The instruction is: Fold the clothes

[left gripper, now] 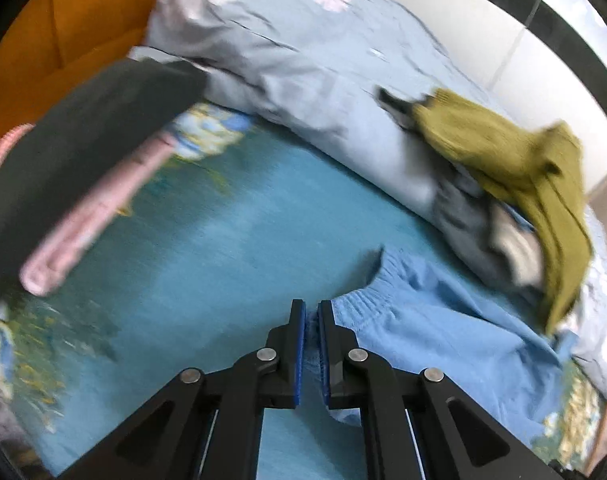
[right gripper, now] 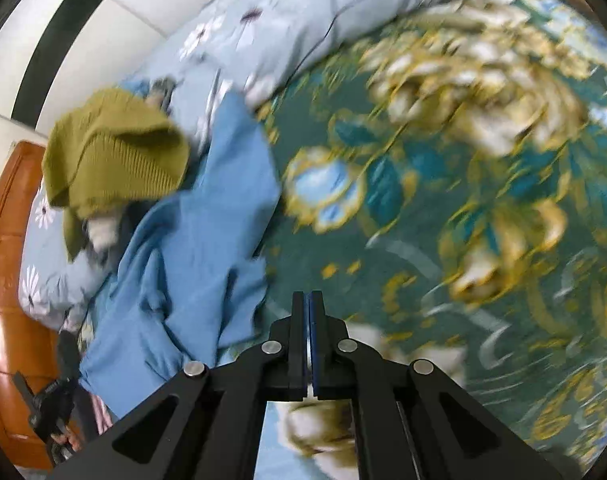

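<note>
A: Start at the left of the bed. What lies there?

B: In the left wrist view, a dark folded garment (left gripper: 83, 136) sits toward the bed's left edge, with a pink folded piece (left gripper: 99, 208) lying against its near side. Both rest on the teal flowered bedspread (left gripper: 207, 240).

A: And behind them?

B: A pale blue quilt with white daisies (left gripper: 287, 60) is bunched along the far side of the bed, against an orange-brown headboard (left gripper: 63, 20).

A: Where is the piece being worked on?

B: The light blue trousers (left gripper: 435, 332) lie on the bedspread toward the right, their gathered waistband nearest the left tool (left gripper: 311, 312). That tool's two fingers are drawn narrow and pinch the waistband edge between the blue pads.

A: Anything further right?

B: An olive knitted sweater (left gripper: 515, 168) is draped over a grey garment (left gripper: 463, 216), on top of the quilt near the bed's right edge.

A: What does the other camera give?

B: The sweater (right gripper: 115, 160) at the left, beside a polished wooden bed frame (right gripper: 7, 280). The light blue trousers (right gripper: 191, 240) run down from it, crumpled, across the bedspread (right gripper: 443, 200), which is blurred. The right tool (right gripper: 308, 300) is pressed together with no gap; it hangs above the bedspread just right of the trousers, with nothing between its fingers.
</note>
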The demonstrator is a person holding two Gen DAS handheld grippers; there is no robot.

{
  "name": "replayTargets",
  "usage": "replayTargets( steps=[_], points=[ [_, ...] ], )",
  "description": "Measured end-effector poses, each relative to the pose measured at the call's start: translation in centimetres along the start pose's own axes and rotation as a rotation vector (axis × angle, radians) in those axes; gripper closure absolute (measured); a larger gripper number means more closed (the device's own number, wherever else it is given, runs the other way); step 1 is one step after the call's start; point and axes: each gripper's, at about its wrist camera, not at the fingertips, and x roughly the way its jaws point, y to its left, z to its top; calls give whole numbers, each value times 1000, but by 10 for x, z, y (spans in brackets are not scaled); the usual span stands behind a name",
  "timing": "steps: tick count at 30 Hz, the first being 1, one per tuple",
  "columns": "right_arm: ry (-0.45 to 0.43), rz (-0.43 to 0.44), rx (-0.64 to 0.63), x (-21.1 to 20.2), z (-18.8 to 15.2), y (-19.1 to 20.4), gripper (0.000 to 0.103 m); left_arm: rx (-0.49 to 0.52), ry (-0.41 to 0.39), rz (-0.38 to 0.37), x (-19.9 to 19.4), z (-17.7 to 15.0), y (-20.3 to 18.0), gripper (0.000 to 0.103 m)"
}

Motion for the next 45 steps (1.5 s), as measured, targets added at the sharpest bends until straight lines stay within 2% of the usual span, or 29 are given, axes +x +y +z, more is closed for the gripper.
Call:
replayTargets(
  steps=[3, 8, 11, 14, 16, 17, 18, 26, 27, 28, 29, 30, 33, 36, 39, 43, 45],
  points=[
    [66, 15, -10, 30, -13, 17, 102, -13, -13, 56, -5, 18, 25, 96],
    [125, 27, 38, 71, -24, 33, 101, -45, -8, 91, -7, 25, 54, 96],
    [116, 44, 105, 79, -26, 39, 101, -52, 12, 94, -1, 21, 63, 96],
    [93, 68, 76, 78, -27, 55, 100, -64, 33, 90, 6, 18, 68, 96],
    [90, 87, 62, 79, -25, 65, 80, -76, 48, 85, 10, 16, 71, 96],
    [89, 86, 63, 80, -23, 69, 60, -85, 54, 78, 11, 16, 73, 96],
    [87, 84, 69, 82, -21, 71, 54, -95, 60, 71, 12, 15, 74, 96],
    [62, 62, 151, 98, 11, 76, 54, -131, 84, 28, 14, 13, 81, 96],
    [69, 65, 167, 99, 13, 75, 57, -132, 85, 24, 14, 13, 81, 96],
    [76, 63, 179, 101, 14, 74, 63, -134, 87, 19, 14, 13, 82, 96],
    [86, 54, 188, 101, 15, 72, 92, -137, 88, 15, 14, 13, 83, 96],
    [92, 50, 197, 101, 15, 70, 97, -140, 89, 10, 14, 12, 84, 96],
    [74, 71, 222, 86, 12, 63, 97, -154, 97, -6, 15, 10, 87, 96],
    [14, 100, 220, 55, 17, 49, 98, -167, 97, -26, 13, 8, 89, 96],
    [-72, 92, 164, 10, 32, 45, 98, -179, 94, -50, 10, 7, 89, 96],
    [-236, 139, 119, -69, 50, 38, 98, -172, 61, -91, -3, 6, 88, 95],
    [-325, 171, 101, -110, 49, 30, 98, -166, 51, -102, -10, 5, 88, 95]
  ],
)
